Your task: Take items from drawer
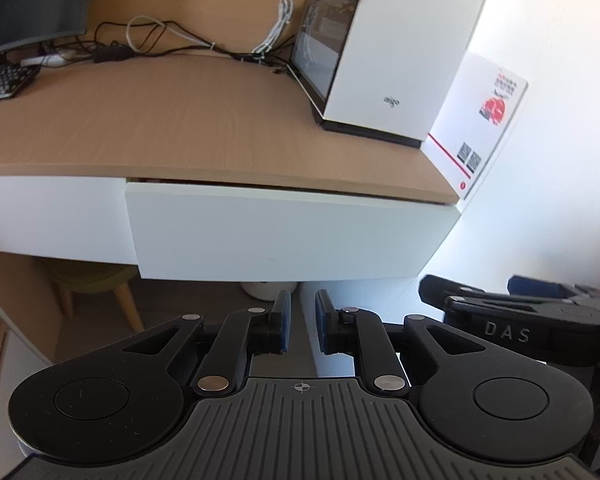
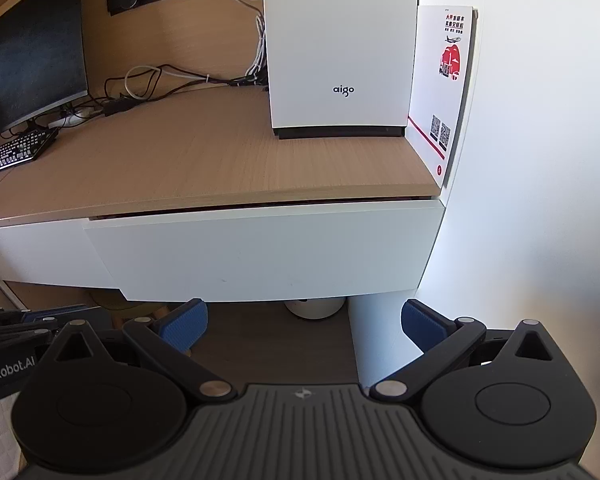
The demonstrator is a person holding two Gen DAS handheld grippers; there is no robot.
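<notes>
Two grippers hang in front of a white drawer (image 1: 284, 232) that is all but shut, with only a thin dark gap under the desktop (image 1: 180, 120); nothing has been taken out, so the step in hand looks like the approach to open it.

Going left to right in the left wrist view: a dark monitor (image 1: 28, 0) and a keyboard (image 1: 4, 80) sit at the upper left, a tangle of cables (image 1: 148, 40) runs across the top middle, a white computer case (image 1: 400, 48) stands upper right, and a printed card (image 1: 488, 120) leans at the far right against the wall. The drawer front fills the middle band of the frame, below the desk's edge. Its long axis runs left to right along that edge, and its face points toward the cameras. No handle shows on it.

The left gripper (image 1: 302, 322), at the bottom centre, has its jaws narrow with only a slim gap and nothing between them. The right gripper (image 2: 304, 328), at the bottom centre of its own view, stands wide and empty, just under the drawer's lower edge.

The next move probably calls for hooking fingers under the bottom lip, or into the top gap, and pulling straight toward the cameras. What lies inside is hidden.
</notes>
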